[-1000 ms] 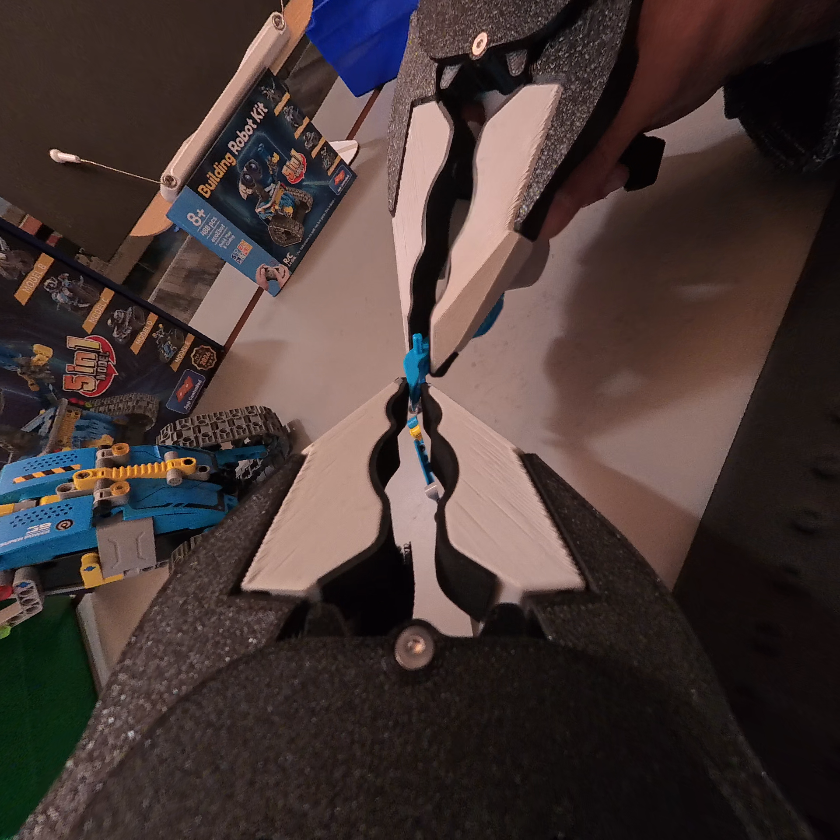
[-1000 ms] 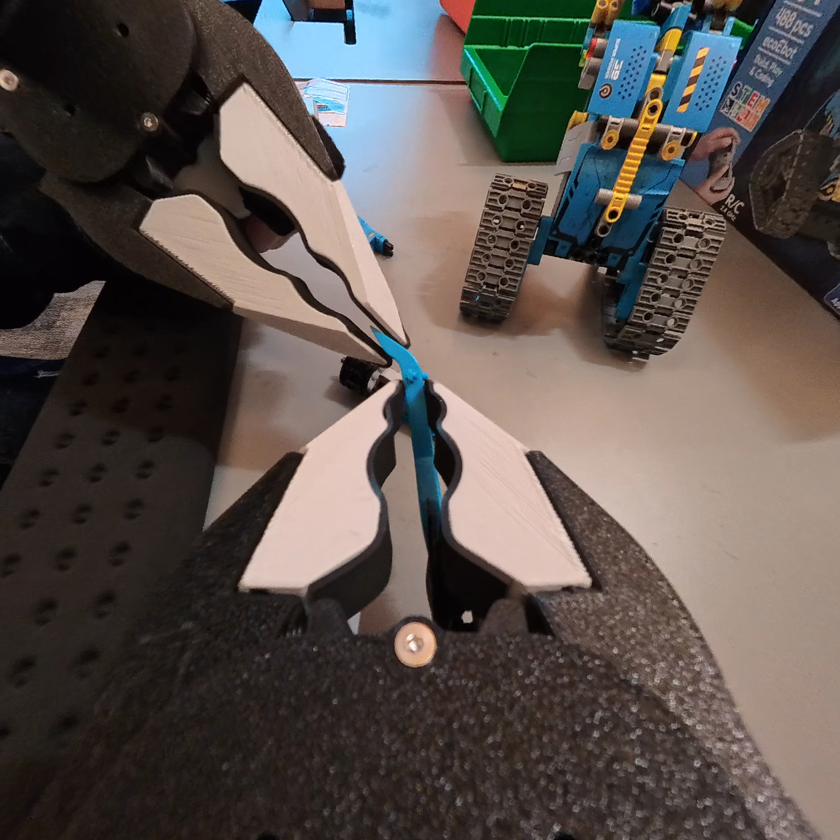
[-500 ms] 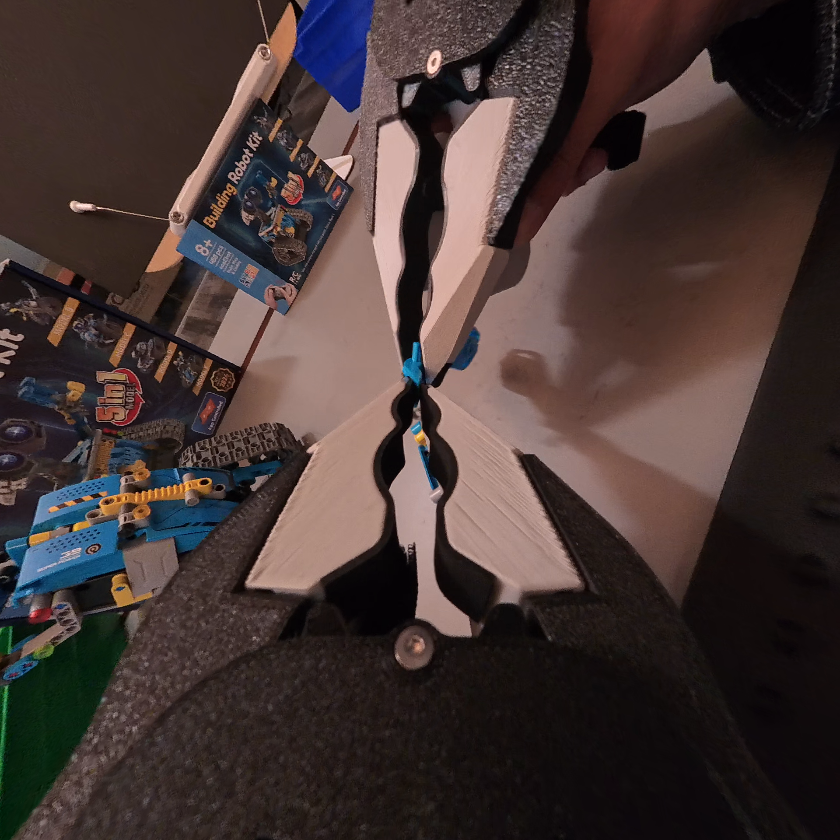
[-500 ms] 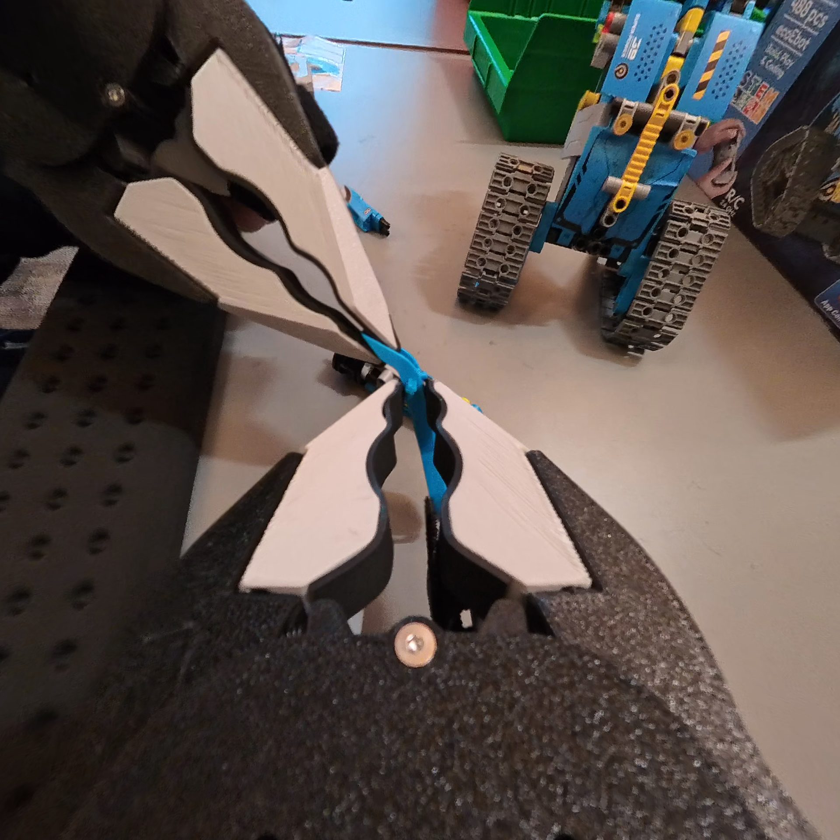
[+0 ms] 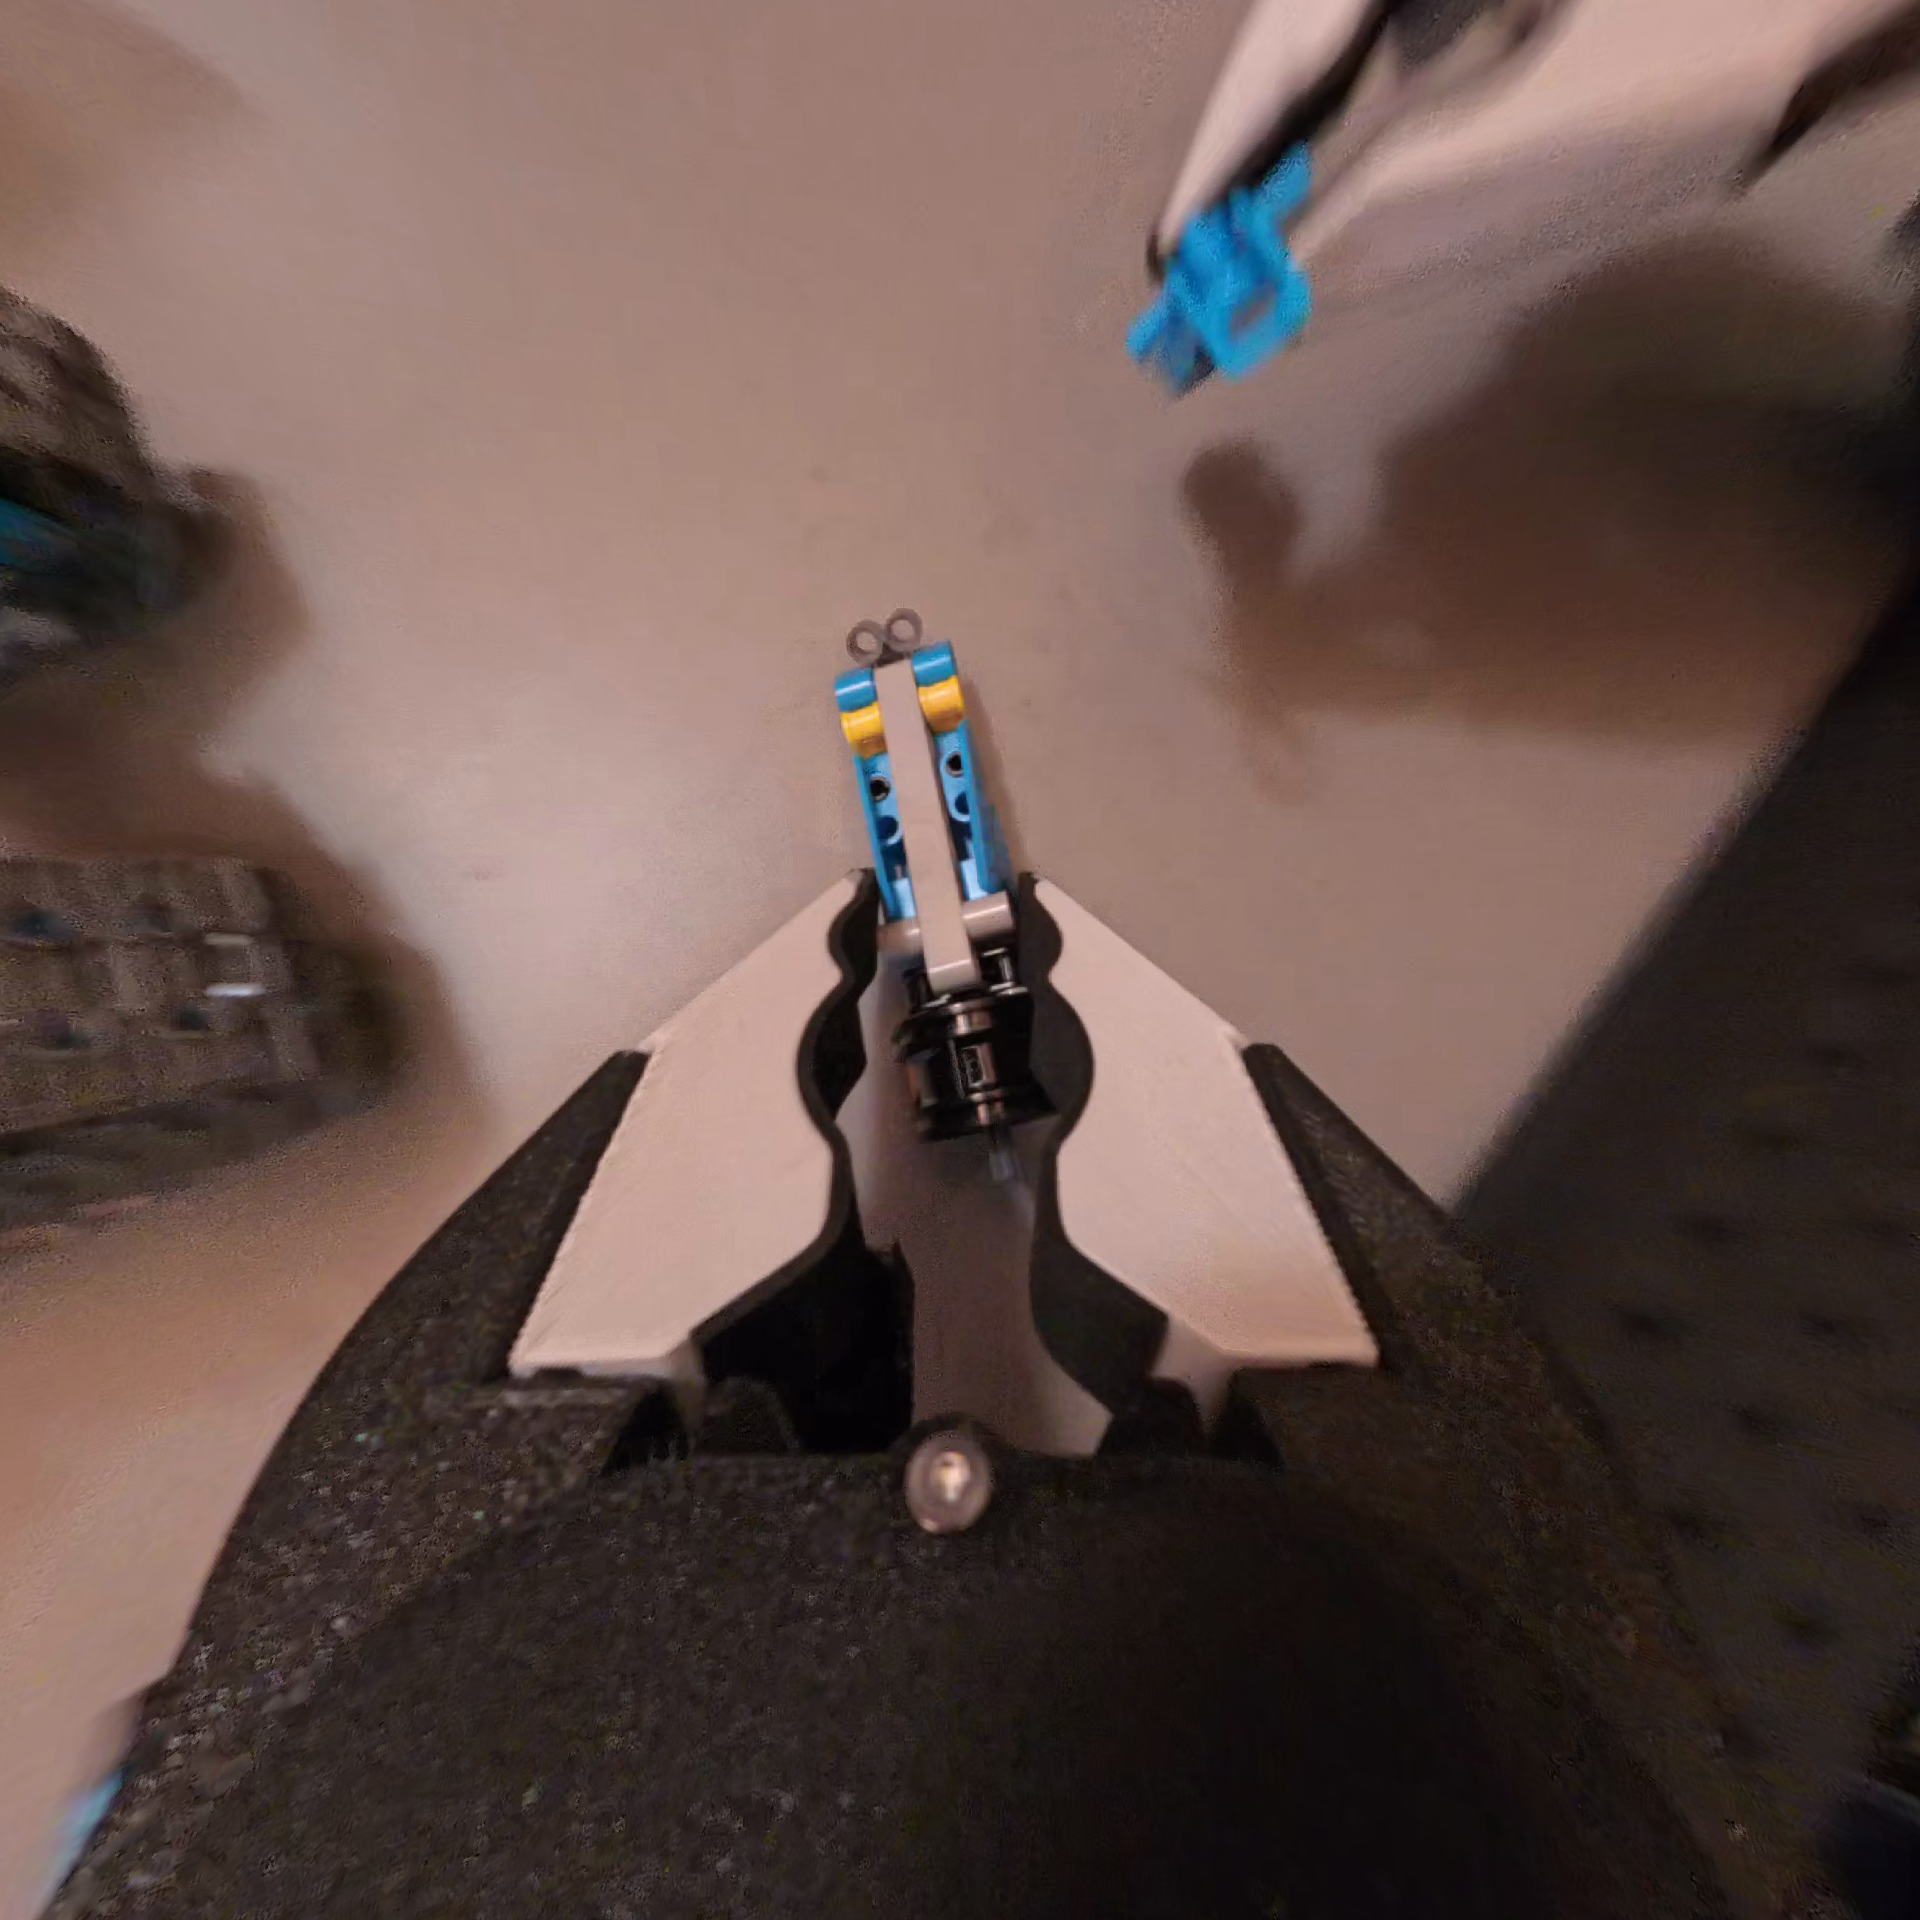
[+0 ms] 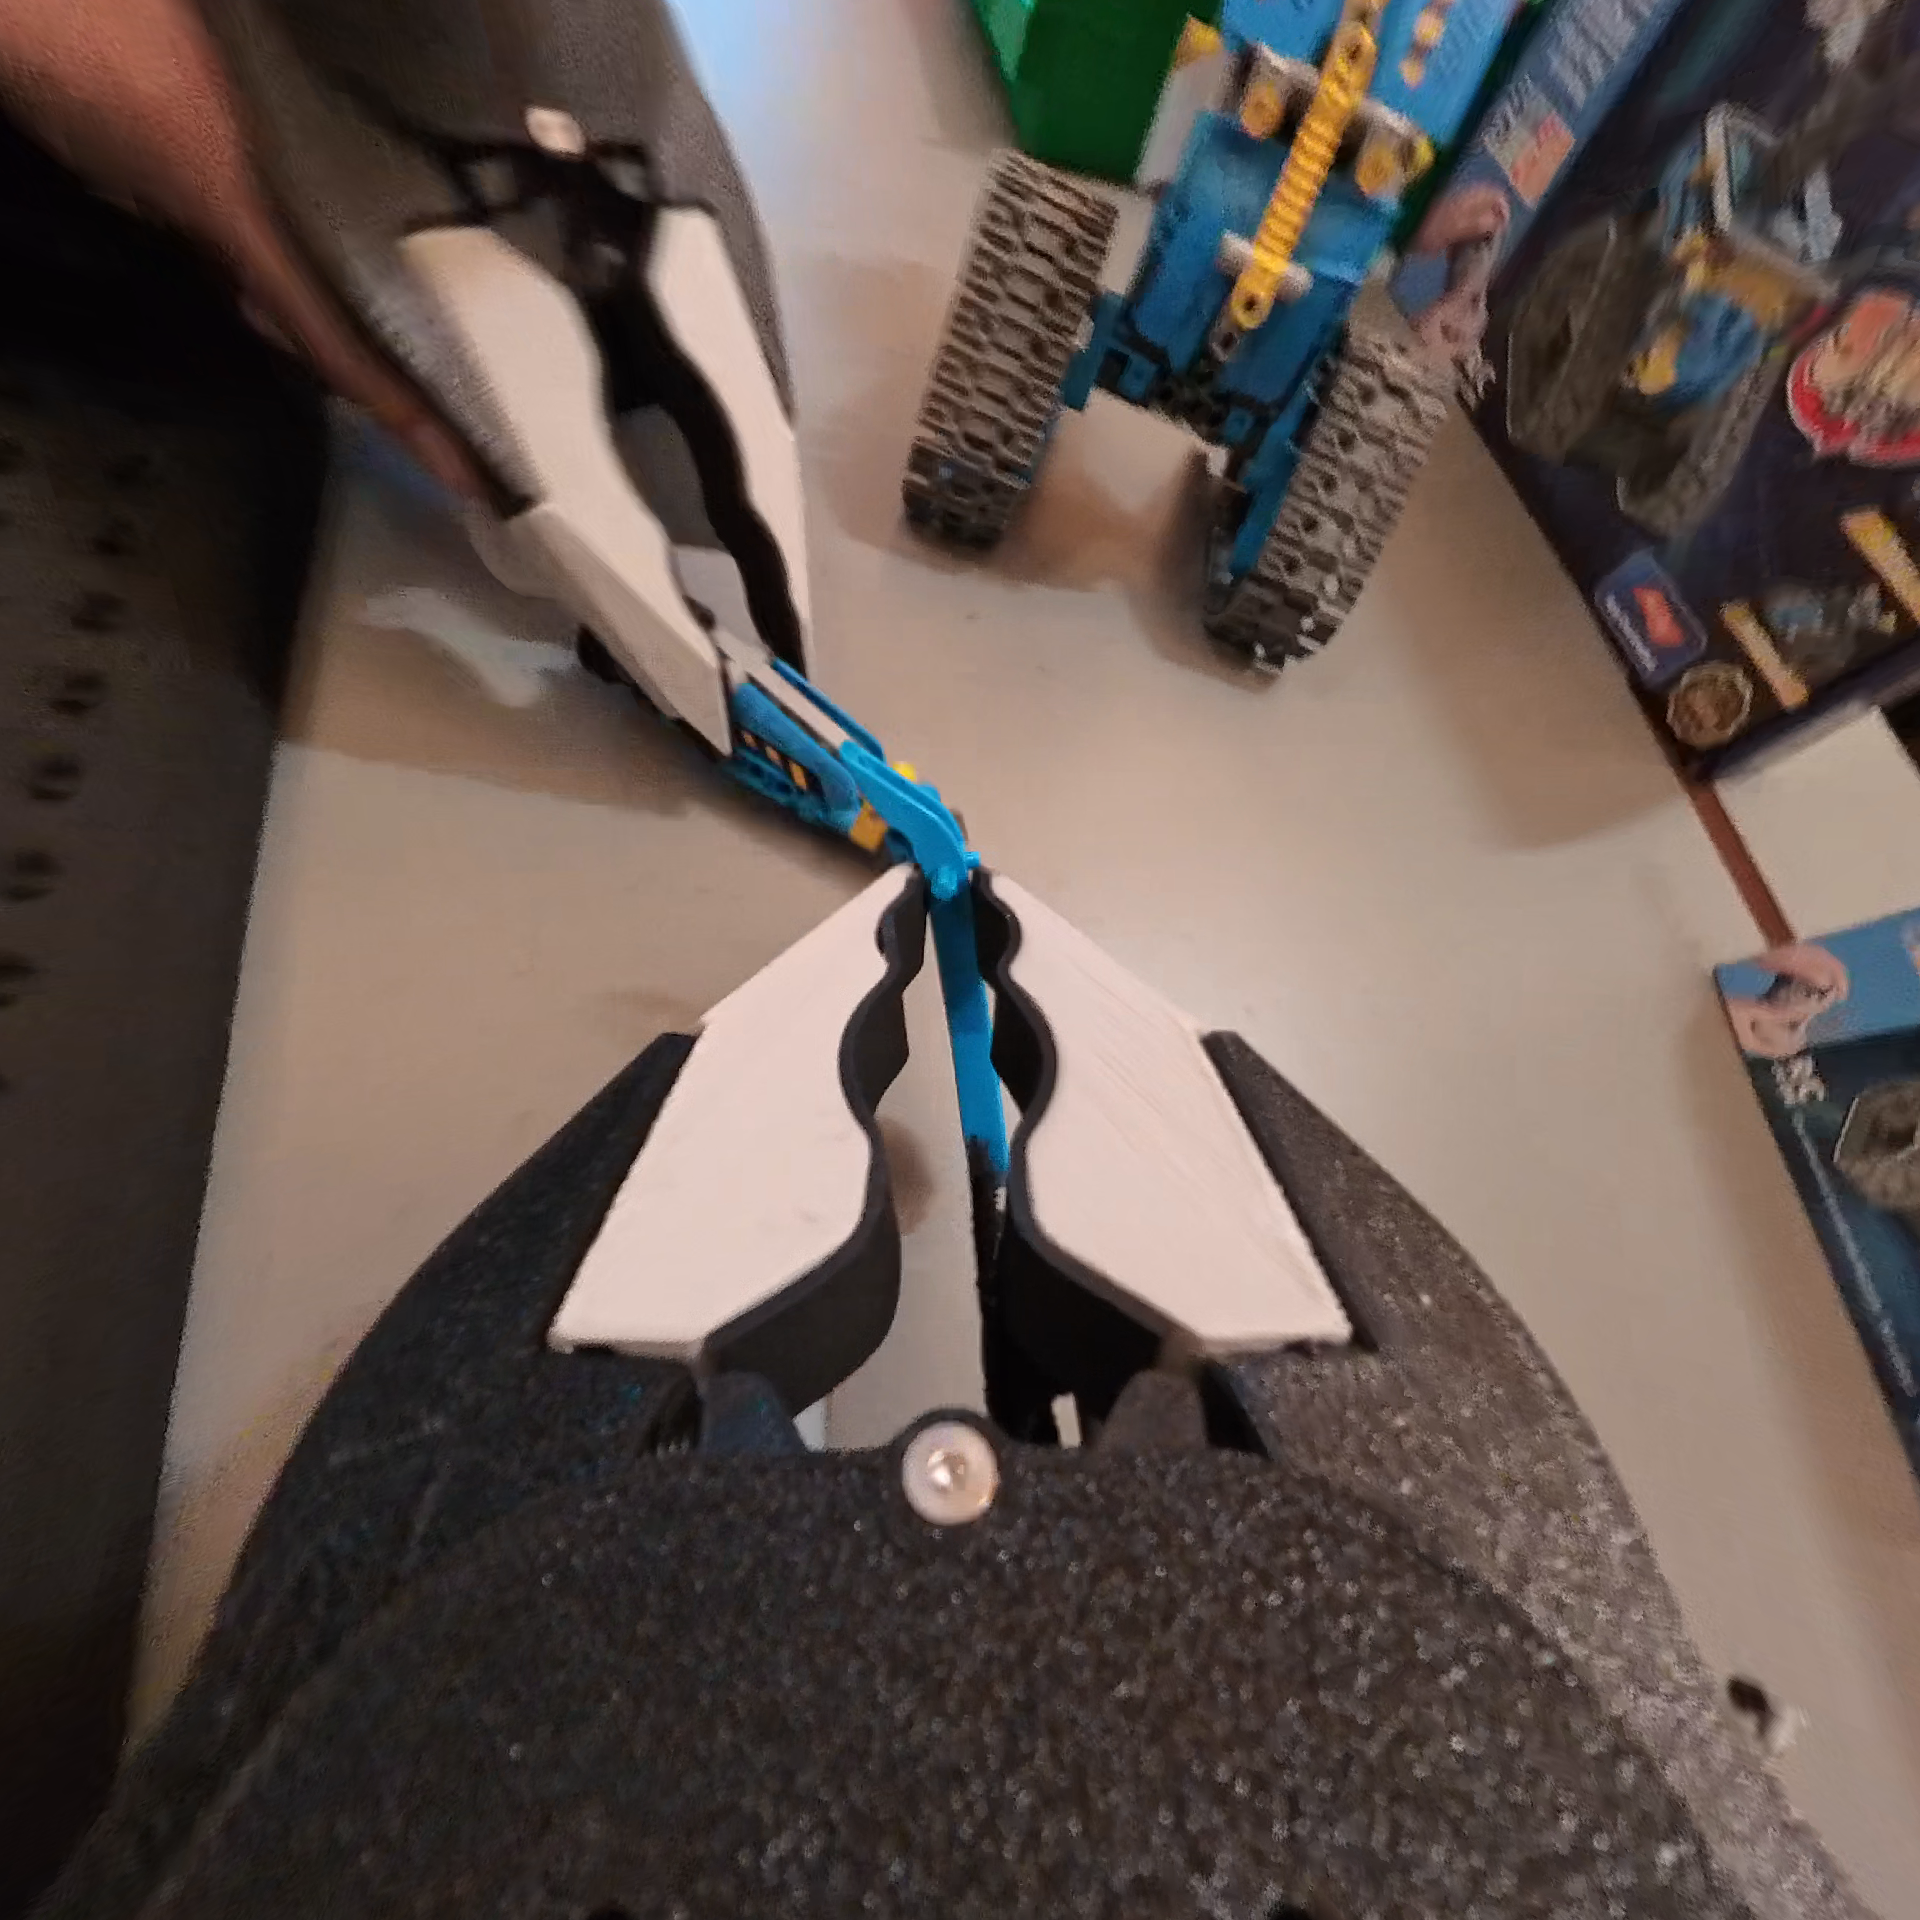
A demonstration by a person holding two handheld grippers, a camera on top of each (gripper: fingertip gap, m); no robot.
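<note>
Printed toy kit boxes (image 6: 1704,395) stand right of the tracked blue toy vehicle (image 6: 1195,343) on the pale worktop (image 6: 1299,914), bare in front of it. The left gripper (image 5: 943,883) pinches a small blue-grey brick assembly (image 5: 920,790). The right gripper (image 6: 951,883) is clamped on a blue strip piece (image 6: 971,1029), touching that assembly.

My things sit on a pale beige table (image 6: 1299,883). On it, in the upper middle of my right wrist view, stands a blue tracked toy vehicle (image 6: 1226,343) with grey treads and a yellow toothed bar. A green bin (image 6: 1091,83) rests behind it at the top edge. A dark printed box (image 6: 1714,416) stands at the upper right, and a smaller blue box (image 6: 1849,1122) lies at the right edge. A dark perforated mat (image 6: 114,727) borders the table on the left
</note>
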